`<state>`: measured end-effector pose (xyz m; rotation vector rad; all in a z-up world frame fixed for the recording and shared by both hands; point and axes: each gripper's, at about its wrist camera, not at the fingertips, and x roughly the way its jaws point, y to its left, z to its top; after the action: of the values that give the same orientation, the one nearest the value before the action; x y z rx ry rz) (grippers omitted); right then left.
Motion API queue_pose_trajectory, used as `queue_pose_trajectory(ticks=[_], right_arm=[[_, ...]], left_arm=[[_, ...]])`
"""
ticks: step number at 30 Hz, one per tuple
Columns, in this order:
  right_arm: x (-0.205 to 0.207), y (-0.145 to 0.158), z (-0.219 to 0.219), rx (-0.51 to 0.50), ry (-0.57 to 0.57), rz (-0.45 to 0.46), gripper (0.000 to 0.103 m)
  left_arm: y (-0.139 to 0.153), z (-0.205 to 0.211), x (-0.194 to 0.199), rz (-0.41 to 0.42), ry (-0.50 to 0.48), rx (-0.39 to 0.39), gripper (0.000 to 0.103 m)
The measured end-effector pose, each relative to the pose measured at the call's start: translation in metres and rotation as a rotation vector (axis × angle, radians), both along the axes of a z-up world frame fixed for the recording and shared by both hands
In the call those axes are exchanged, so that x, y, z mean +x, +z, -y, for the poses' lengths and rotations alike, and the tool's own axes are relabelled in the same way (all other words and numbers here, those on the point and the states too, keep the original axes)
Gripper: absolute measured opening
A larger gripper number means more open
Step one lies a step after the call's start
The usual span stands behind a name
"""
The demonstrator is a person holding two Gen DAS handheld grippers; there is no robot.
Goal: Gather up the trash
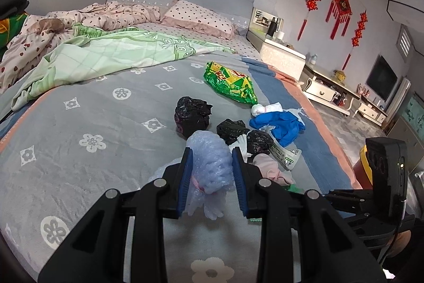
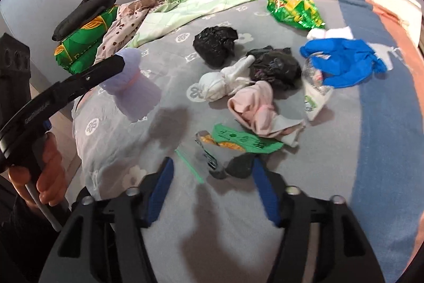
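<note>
- Your left gripper (image 1: 211, 171) is clamped on the bubble-wrap wad (image 1: 210, 163), held up off the bed (image 1: 79, 171). The wad bulges past both pads and a loose tail hangs below, so I'd expect it to squirm out on a fast swing.
- Rest of the trash sits mid-bed: black bag (image 2: 215, 44), white tied bundle (image 2: 222, 82), pink wad (image 2: 254, 108), second black bag (image 2: 275, 68), blue glove (image 2: 341, 62), green snack bag (image 2: 294, 8).
- The pieces touch or overlap, so a grab may drag a neighbour along or off the edge.
- Your right gripper (image 2: 212, 188) is open and empty, hovering over the green wrapper (image 2: 246, 142) and clear zip bag (image 2: 201, 161).
- Both lie flat, so the pads may pinch the bedsheet instead.
</note>
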<state>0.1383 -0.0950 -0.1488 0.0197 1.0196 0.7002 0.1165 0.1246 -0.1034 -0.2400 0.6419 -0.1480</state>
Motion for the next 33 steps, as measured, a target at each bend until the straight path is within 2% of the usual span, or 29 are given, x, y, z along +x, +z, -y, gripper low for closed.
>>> queue_pose_trajectory(ticks=[2,8,16,25,33], right_arm=[[-0.001,-0.001,-0.005,-0.016,0.004,0.026,0.004],[-0.011,0.012,-0.004,0.004,0.029,0.106,0.003],[-0.029,0.063,0.051,0.111,-0.027,0.173,0.003],[-0.056,0.136,0.149,0.133,-0.182,0.337,0.003],[-0.075,0.188,0.249,0.134,-0.39,0.465,0.003]], left_arm=[[-0.001,-0.003,0.0,-0.001,0.004,0.004,0.029],[0.0,-0.004,-0.001,0.002,0.007,0.016,0.029],[0.024,0.027,0.0,0.038,-0.047,0.047,0.029],[0.076,0.107,0.002,0.119,-0.18,0.086,0.029],[0.126,0.21,0.013,0.199,-0.341,0.096,0.029]])
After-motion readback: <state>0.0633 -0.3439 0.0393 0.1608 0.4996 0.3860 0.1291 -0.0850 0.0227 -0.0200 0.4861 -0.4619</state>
